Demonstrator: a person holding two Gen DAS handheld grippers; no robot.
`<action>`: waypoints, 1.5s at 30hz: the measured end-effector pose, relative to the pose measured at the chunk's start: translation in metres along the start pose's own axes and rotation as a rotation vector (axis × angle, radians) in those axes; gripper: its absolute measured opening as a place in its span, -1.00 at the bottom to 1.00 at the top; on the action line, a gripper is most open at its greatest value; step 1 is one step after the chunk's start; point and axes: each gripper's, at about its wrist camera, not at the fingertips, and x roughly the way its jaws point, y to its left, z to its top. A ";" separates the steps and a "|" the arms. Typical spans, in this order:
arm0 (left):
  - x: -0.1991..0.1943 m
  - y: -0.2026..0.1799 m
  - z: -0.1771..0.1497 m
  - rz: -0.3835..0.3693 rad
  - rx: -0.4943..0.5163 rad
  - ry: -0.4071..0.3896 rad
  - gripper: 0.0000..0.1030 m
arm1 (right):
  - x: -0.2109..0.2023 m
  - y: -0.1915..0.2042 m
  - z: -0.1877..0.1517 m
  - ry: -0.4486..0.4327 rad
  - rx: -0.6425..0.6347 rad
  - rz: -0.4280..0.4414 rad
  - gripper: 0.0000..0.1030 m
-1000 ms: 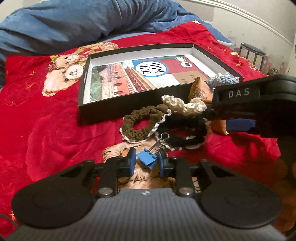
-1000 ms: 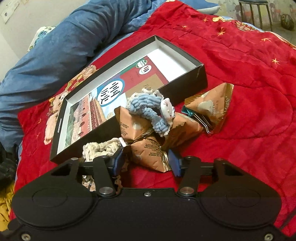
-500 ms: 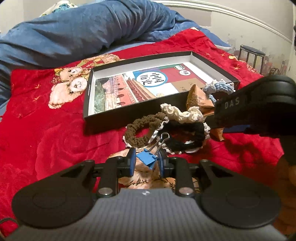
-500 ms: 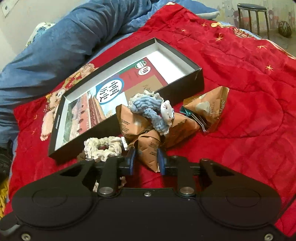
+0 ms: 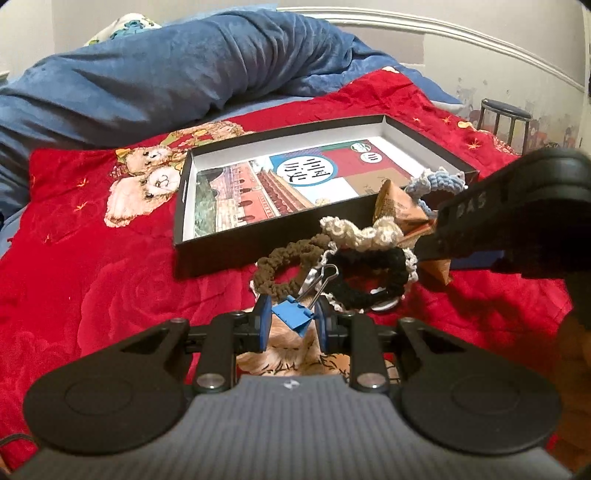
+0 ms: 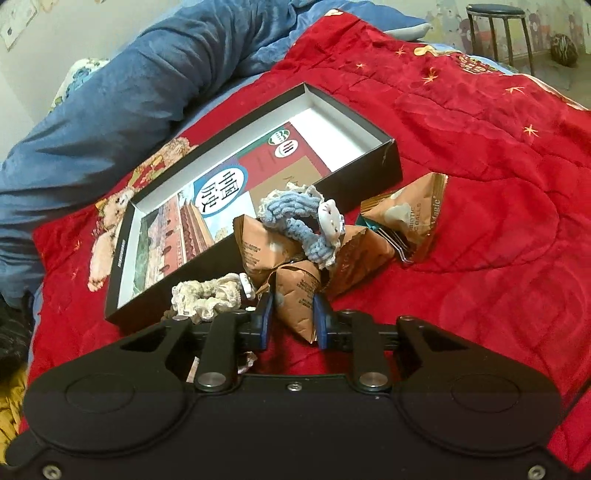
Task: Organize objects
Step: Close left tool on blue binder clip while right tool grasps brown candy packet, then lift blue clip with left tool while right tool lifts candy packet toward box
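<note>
My left gripper [image 5: 291, 311] is shut on a blue binder clip [image 5: 290, 317], held just above the red blanket. Beyond it lie a brown scrunchie [image 5: 284, 258], a black one [image 5: 373, 275] and a cream one [image 5: 362, 232]. My right gripper [image 6: 293, 308] is shut on a brown triangular snack packet [image 6: 297, 290]; its dark body [image 5: 517, 206] crosses the right of the left wrist view. Behind that packet are more brown packets [image 6: 406, 214] and a blue knitted scrunchie [image 6: 295, 218]. A shallow black box [image 6: 365, 173] with a printed sheet inside lies open past the pile.
A red blanket [image 5: 92, 277] with a bear print covers the bed. A rumpled blue duvet [image 5: 184, 66] lies along the far side. A dark stool [image 6: 495, 22] stands on the floor beyond the bed. A metal-handled clip [image 6: 395, 236] lies half under the right packet.
My right gripper's jaws have shut on the brown packet that lay between them. The left gripper, still on the clip, has tipped upward a little.
</note>
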 end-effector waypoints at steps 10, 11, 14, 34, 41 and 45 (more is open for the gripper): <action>-0.009 0.005 -0.001 0.002 -0.016 -0.032 -0.45 | -0.019 0.001 -0.008 -0.029 0.014 0.041 -0.60; -0.009 0.006 0.000 0.000 -0.025 -0.027 -0.45 | -0.022 0.003 -0.009 -0.034 0.004 0.040 -0.60; -0.011 0.010 0.001 0.000 -0.040 -0.035 -0.45 | -0.028 0.010 -0.014 -0.054 -0.026 0.032 -0.60; -0.024 0.009 0.003 0.080 0.006 -0.140 -0.45 | -0.054 0.009 -0.005 -0.136 -0.006 0.118 -0.83; -0.026 0.006 0.004 0.082 0.024 -0.151 -0.45 | -0.063 0.007 -0.003 -0.141 -0.001 0.158 -0.88; -0.026 0.013 0.008 0.068 -0.013 -0.150 -0.45 | -0.067 0.006 -0.002 -0.147 0.005 0.169 -0.88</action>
